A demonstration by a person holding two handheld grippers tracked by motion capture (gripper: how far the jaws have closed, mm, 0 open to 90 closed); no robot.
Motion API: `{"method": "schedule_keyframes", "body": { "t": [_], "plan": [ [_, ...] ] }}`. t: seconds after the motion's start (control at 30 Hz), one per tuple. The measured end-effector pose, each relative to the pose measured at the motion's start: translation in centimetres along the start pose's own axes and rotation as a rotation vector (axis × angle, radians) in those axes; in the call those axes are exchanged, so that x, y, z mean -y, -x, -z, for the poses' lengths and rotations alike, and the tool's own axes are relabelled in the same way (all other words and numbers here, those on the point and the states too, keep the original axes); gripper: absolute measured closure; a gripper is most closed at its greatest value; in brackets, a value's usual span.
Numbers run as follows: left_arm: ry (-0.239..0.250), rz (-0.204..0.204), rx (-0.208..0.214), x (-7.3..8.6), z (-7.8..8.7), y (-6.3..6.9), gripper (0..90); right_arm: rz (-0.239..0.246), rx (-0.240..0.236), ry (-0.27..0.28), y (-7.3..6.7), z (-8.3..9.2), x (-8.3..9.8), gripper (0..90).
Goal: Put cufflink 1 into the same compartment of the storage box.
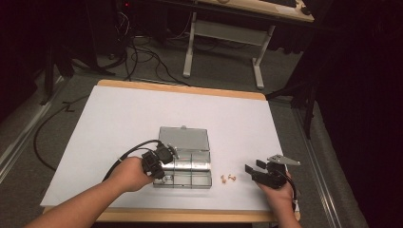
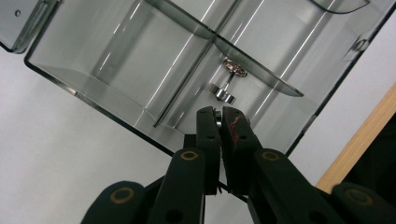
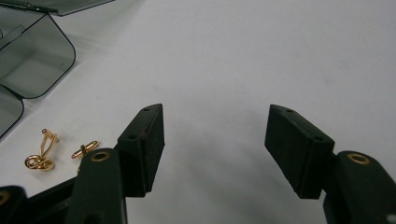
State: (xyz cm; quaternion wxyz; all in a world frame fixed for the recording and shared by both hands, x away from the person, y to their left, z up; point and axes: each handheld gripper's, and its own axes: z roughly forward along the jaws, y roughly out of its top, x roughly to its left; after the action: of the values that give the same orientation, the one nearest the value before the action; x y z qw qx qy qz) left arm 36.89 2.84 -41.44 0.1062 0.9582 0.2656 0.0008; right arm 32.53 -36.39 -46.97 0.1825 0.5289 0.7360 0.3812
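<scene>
A clear smoked-plastic organizer box [image 1: 183, 164] sits on the white table sheet [image 1: 119, 118], nearer the front edge than the back, a little left of the middle. Its lid [image 1: 184, 138] lies folded open toward the back edge. Thin dividers split the box into compartments.

The left gripper [image 1: 159, 161] reaches over the box's front left corner, held by the person's left hand [image 1: 130, 173]. In the left gripper view its jaws are nearly closed, and a small silver piece [image 2: 217, 117] sits pinched between the tips; what it is cannot be told for sure. Just beyond the tips a silver cufflink [image 2: 228, 81] lies in a compartment, close against a divider wall [image 2: 252, 60].

Two gold cufflinks [image 1: 228, 178] lie on the sheet just right of the box, near the front edge, apart from the box wall. In the right gripper view they lie side by side [image 3: 41, 151] to the left of the jaws.

The right gripper [image 1: 259, 171], in the right hand [image 1: 280, 194], is near the front right corner of the sheet with its jaws wide apart and nothing between them. Bare sheet spreads ahead of it toward the back and right edges. Wide open sheet also runs behind the lid and off to the left edge.
</scene>
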Motion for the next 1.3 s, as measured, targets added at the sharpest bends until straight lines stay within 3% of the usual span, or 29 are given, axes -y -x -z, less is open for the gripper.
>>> {"method": "schedule_keyframes", "body": {
  "t": [0.67, 0.77, 1.03, 1.3],
  "plan": [
    [-0.013, 0.001, 0.006, -0.2, -0.8, 0.0, 85.8, -0.001, -0.001, -0.001, 0.0, 0.0, 0.0, 38.2],
    [0.008, 0.019, 0.009, 0.0, -0.3, -0.3, 83.2, -0.003, 0.0, -0.002, 0.0, 0.0, 0.0, 38.2],
    [0.034, 0.022, 0.014, 0.0, 0.5, -0.1, 79.6, 0.002, 0.001, 0.002, -0.1, 0.0, 0.0, 38.2],
    [0.063, 0.026, 0.001, -0.4, 3.1, -0.2, 77.2, -0.003, 0.0, -0.001, -0.1, 0.0, 0.0, 38.2]
  ]
}}
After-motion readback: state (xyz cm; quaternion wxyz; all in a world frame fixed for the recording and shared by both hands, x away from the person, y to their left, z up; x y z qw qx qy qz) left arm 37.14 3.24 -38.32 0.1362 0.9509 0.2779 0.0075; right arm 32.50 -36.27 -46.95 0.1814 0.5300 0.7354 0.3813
